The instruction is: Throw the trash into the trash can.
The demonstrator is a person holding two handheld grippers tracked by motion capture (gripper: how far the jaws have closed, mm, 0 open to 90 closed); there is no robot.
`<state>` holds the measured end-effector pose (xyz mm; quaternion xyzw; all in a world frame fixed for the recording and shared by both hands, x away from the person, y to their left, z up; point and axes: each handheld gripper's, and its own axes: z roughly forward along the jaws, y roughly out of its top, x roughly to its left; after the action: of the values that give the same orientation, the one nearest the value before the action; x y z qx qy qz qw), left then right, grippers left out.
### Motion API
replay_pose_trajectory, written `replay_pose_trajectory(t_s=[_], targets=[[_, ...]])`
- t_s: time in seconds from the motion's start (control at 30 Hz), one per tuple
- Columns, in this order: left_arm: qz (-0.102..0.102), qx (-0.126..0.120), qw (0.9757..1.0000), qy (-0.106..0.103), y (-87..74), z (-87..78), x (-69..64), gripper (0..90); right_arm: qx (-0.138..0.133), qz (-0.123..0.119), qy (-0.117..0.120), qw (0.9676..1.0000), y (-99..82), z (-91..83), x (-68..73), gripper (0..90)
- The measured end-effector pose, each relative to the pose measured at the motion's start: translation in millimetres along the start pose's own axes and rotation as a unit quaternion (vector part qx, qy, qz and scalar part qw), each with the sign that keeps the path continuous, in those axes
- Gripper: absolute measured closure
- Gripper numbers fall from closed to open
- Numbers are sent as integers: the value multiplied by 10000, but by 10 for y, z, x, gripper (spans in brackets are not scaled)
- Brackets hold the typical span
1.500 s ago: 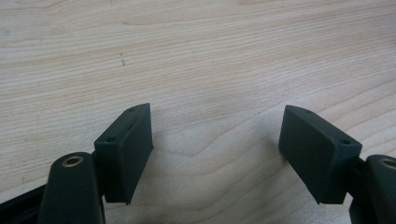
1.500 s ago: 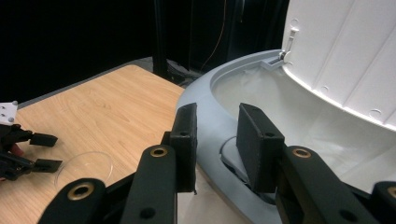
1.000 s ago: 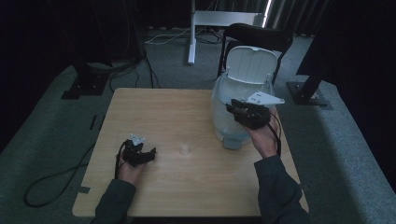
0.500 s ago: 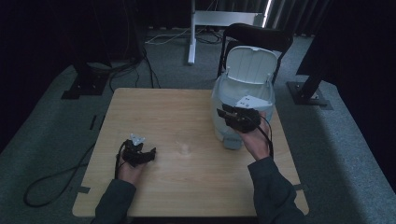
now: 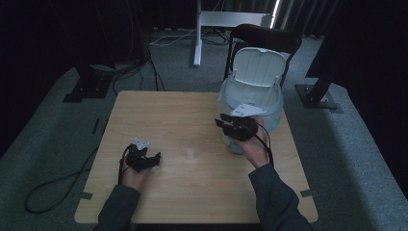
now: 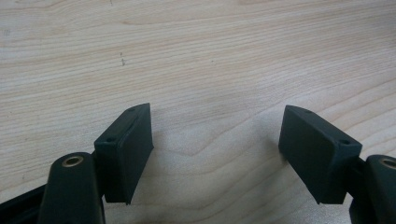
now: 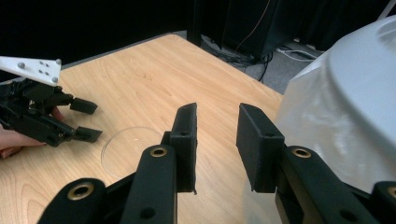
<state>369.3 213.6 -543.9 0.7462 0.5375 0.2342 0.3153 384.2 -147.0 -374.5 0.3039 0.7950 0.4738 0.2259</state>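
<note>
Dim recording studio/lab: black curtains, grey carpet w/ taped cables, stand bases, lone wooden table.

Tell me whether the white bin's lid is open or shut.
Open: the lid stands upright behind the bin, whose mouth is uncovered.

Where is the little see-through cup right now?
In the high view the clear cup stands near the middle of the table, between the left gripper and the right gripper.

Light wooden table on grey carpet. White bin, lid raised, at far right edge; small clear cup near centre.
</note>
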Motion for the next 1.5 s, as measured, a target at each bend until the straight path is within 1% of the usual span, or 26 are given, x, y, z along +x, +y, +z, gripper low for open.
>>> replay_pose_trajectory(t_s=[0.17, 0.5, 0.7, 0.8, 0.9, 1.0, 1.03, 1.2, 1.4, 1.5], targets=[[-1, -1, 10000, 0, 0, 0, 0, 260, 64, 7, 32, 10000, -30, 54, 36, 676], [-7, 0, 10000, -3, 0, 0, -1, 259, 305, 13, 172, 9994, -136, 251, 131, 675], [-7, 1, 10000, -2, 0, 0, -1, 259, 390, -20, 244, 9989, -172, 329, 172, 675], [-18, -8, 10000, -2, 0, 1, -2, 259, 450, -24, 279, 9986, -199, 376, 218, 673], [-4, 3, 10000, -4, 0, 0, -1, 259, 523, -25, 341, 9980, -232, 432, 255, 671], [-2, 6, 10000, -3, 0, 0, 0, 259, 576, -20, 345, 9977, -252, 475, 271, 667], [-4, 4, 10000, -3, 0, 0, -1, 259, 660, -7, 383, 9971, -277, 533, 296, 664], [2, -8, 10000, 2, -1, 2, 0, 259, 802, -2, 436, 9958, -328, 639, 347, 664], [-4, -12, 10000, 1, -1, 2, -1, 259, 931, -15, 484, 9945, -375, 752, 410, 664], [0, -11, 10000, 1, 0, 2, 0, 259, 969, 19, 485, 9941, -383, 804, 431, 664]])
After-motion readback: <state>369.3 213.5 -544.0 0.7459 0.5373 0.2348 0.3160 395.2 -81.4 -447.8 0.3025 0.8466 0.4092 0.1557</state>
